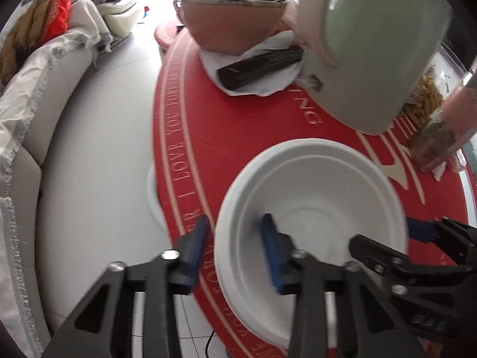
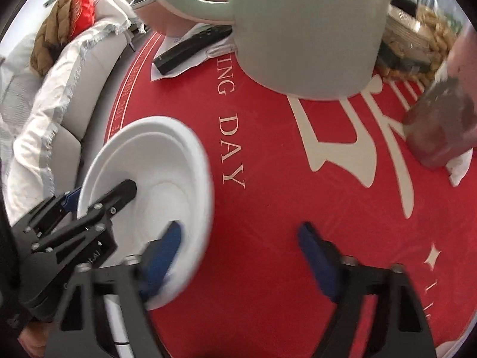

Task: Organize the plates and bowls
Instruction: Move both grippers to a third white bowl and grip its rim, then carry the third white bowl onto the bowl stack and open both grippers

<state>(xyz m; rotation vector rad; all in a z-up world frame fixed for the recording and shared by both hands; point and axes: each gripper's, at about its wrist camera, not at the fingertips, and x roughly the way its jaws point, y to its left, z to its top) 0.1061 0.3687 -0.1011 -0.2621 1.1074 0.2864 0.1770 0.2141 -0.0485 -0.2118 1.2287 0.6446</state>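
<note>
A stack of white foam bowls sits near the edge of the round red table. My left gripper is open, its jaws astride the bowls' left rim, one finger outside and one inside. My right gripper is open; its left finger is by the right rim of the bowls, its right finger over bare red cloth. In the left wrist view the right gripper shows at the bowls' right rim. Whether any pad touches the rim I cannot tell.
A pale green kettle stands behind the bowls. A black remote lies on white paper, in front of a large brown metal-lined bowl. A pinkish glass jar and a snack box stand at the right. A sofa lies to the left.
</note>
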